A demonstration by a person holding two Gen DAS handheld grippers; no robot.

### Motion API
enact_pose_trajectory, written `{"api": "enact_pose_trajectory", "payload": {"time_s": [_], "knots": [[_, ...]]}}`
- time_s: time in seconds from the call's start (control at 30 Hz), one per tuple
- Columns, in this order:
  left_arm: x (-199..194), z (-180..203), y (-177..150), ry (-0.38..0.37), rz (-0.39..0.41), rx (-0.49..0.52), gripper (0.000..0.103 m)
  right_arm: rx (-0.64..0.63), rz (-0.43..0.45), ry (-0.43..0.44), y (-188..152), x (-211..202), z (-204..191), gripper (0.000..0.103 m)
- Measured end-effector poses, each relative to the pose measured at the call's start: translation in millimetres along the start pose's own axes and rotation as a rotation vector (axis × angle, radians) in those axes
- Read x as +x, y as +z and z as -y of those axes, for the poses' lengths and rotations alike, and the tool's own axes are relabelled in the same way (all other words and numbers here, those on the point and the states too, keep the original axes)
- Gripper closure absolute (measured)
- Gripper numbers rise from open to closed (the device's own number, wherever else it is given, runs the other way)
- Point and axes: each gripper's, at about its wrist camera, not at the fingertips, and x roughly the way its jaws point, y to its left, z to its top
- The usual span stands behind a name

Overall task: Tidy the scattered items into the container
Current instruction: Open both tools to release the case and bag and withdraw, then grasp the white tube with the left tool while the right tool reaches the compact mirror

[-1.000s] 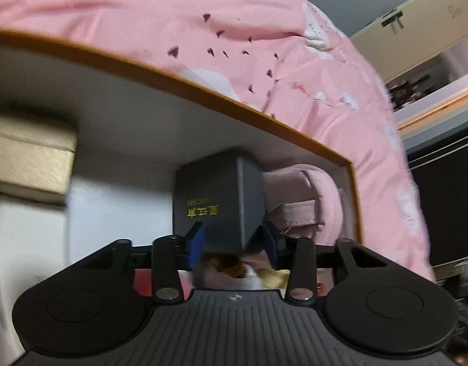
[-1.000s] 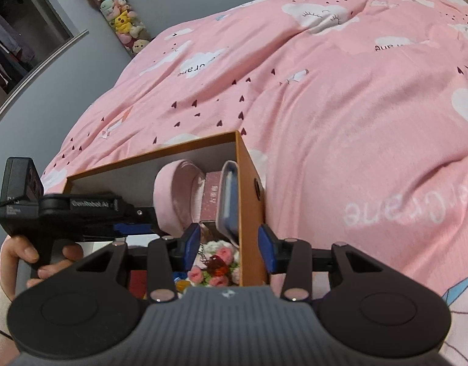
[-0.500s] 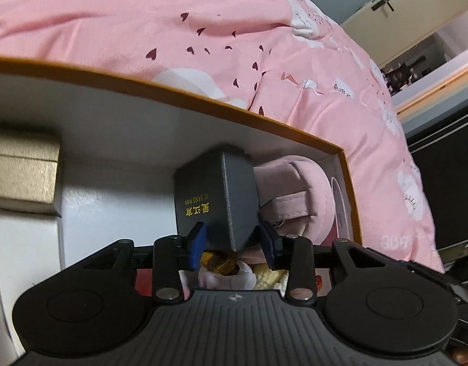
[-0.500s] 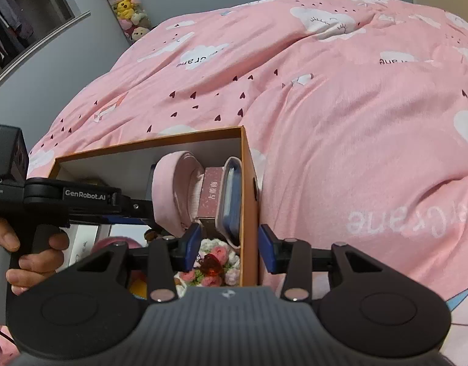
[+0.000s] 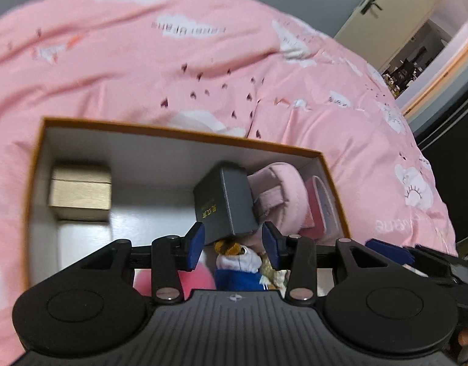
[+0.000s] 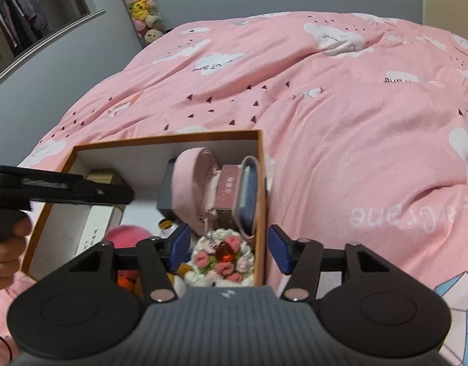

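**Both grippers back off above the packed box**

Since a second ago the left gripper [image 5: 232, 245] has risen away from the dark grey box [image 5: 226, 199]; its jaws have just been opening, and the blue pads now stand apart from that box's sides, gripping nothing. From the left wrist, the orange-rimmed container [image 5: 179, 132] lies on the pink bedspread [image 5: 203, 61], its long axis running left to right. Its near wall is hidden behind the gripper body. The dark grey box stands tilted, its upper end leaning toward the far wall, with gold lettering too small to read. A gold box [image 5: 80, 193] sits in the far left corner, blurred. Right of the grey box lies a pink pouch [image 5: 279, 189]; a plush toy [image 5: 238, 259] below the jaws is only partly visible.

From the right wrist, the right gripper [image 6: 228, 245] hovers over the container's right end [image 6: 261, 183]. Its jaws have just been opening and stand moderately wide, straddling the right wall without touching it; nothing is held. A crocheted flower piece [image 6: 223, 259] lies beneath them. At the left edge a hand [image 6: 5, 244] and the left tool's body are cut off and blurred.
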Motion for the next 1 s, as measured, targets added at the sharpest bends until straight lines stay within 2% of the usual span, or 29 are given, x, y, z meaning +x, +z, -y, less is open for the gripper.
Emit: {"api": "enact_pose_trajectory", "payload": {"time_s": [0.03,0.1,0.2,0.3,0.4,0.47,0.53,0.57,0.6,0.7,0.9,1.0], "knots": [[-10,5,-4,0.013,0.02,0.025,0.054,-0.008,0.007,0.007,-3,-3,-4,0.042],[-27,13,-12,0.031,0.061,0.072,0.054,-0.029,0.025,0.02,-8,-8,-11,0.033],[-52,23,-26,0.061,0.12,0.127,0.054,-0.073,0.074,0.038,-19,-20,-24,0.031],[-76,25,-40,0.07,0.168,0.145,0.054,-0.078,0.11,0.048,-32,-31,-32,0.028],[-95,21,-53,0.085,0.175,0.138,0.053,-0.069,0.123,0.065,-43,-38,-34,0.028],[-103,14,-62,0.111,0.153,0.125,0.052,-0.062,0.131,0.065,-53,-41,-35,0.028],[-107,5,-72,0.147,0.116,0.103,0.051,-0.07,0.142,0.086,-61,-44,-37,0.022],[-108,0,-76,0.165,0.096,0.092,0.051,-0.074,0.152,0.101,-65,-45,-38,0.01],[-108,-5,-82,0.185,0.074,0.08,0.051,-0.077,0.162,0.111,-70,-46,-39,0.005],[-105,-20,-100,0.248,0.011,0.044,0.05,-0.077,0.139,0.115,-81,-43,-41,0.005],[-98,-55,-134,0.348,-0.1,-0.068,0.05,0.0,0.021,0.179,-102,-28,-42,0.006],[-93,-67,-147,0.39,-0.15,-0.083,0.05,0.019,-0.024,0.188,-112,-22,-44,0.006]]}}
